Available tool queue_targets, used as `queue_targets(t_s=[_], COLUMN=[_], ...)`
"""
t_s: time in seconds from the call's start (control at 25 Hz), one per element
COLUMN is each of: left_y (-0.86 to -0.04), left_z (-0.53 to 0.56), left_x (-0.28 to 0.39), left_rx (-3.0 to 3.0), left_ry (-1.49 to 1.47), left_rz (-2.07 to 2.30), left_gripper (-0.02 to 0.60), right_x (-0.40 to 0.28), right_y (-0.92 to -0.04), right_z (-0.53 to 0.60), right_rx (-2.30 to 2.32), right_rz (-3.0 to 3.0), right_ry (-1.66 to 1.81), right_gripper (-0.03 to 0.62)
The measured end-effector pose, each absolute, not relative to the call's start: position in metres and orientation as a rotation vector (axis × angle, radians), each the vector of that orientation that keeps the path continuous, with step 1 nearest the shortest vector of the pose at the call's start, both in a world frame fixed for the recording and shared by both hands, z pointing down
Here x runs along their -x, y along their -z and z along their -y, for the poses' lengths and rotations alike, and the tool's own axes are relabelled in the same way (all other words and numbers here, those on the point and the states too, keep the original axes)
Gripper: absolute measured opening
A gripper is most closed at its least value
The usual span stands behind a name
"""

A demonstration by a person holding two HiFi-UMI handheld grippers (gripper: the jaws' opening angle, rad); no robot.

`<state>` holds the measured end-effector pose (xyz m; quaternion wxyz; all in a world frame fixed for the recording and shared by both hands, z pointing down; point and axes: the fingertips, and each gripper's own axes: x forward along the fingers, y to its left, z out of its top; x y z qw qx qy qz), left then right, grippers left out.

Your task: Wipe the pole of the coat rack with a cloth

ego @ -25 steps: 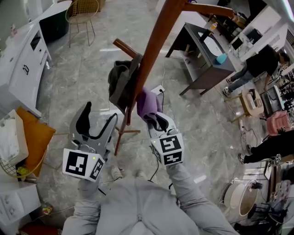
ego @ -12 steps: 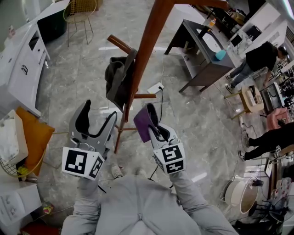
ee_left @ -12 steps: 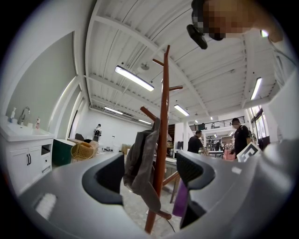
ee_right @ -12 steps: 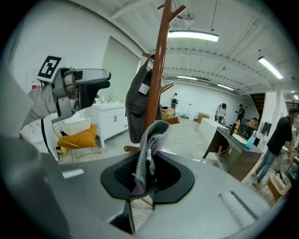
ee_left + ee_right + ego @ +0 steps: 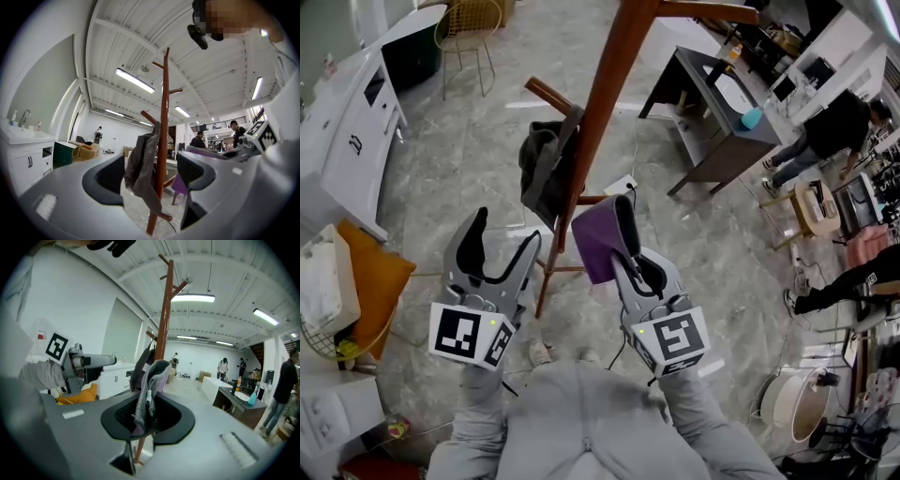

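The brown wooden coat rack pole rises slanted through the middle of the head view, with a grey garment hanging on a low peg. My right gripper is shut on a purple cloth, just right of the pole and apart from it. In the right gripper view the cloth stands bunched between the jaws, the pole behind it. My left gripper is open and holds nothing, left of the pole. Between its jaws the left gripper view shows the pole and the garment.
A white cabinet and an orange cushion lie at the left. A gold wire chair stands at the back and a dark desk at the right. People are at the far right. A power strip lies by the rack's base.
My right gripper has drawn back from the pole toward me with the purple cloth, which was against the pole a second ago. The left gripper has barely moved.
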<state>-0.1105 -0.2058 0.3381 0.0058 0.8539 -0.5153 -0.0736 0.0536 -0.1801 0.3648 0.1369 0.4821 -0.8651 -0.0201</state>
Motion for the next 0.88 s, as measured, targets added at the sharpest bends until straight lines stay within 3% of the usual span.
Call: queue_targets(t_s=[0.24, 0.56, 0.88], left_y=[-0.334, -0.333, -0.332], left_z=[0.203, 0.203, 0.203], left_x=[0.121, 0.129, 0.147], left_rx=[-2.664, -2.662, -2.638], left_ry=[0.245, 0.261, 0.274], left_rz=[1.643, 1.652, 1.691], left_gripper=[0.377, 0.377, 0.377], right_x=[-0.037, 0.002, 0.046], right_y=[-0.286, -0.155, -0.109], right_z=[0.173, 0.178, 0.220], right_rx=[-1.423, -1.504, -1.729], right_rz=[2.624, 2.687, 2.354], right_ry=[0.306, 0.894, 1.237], right_gripper=[0.054, 0.054, 0.054])
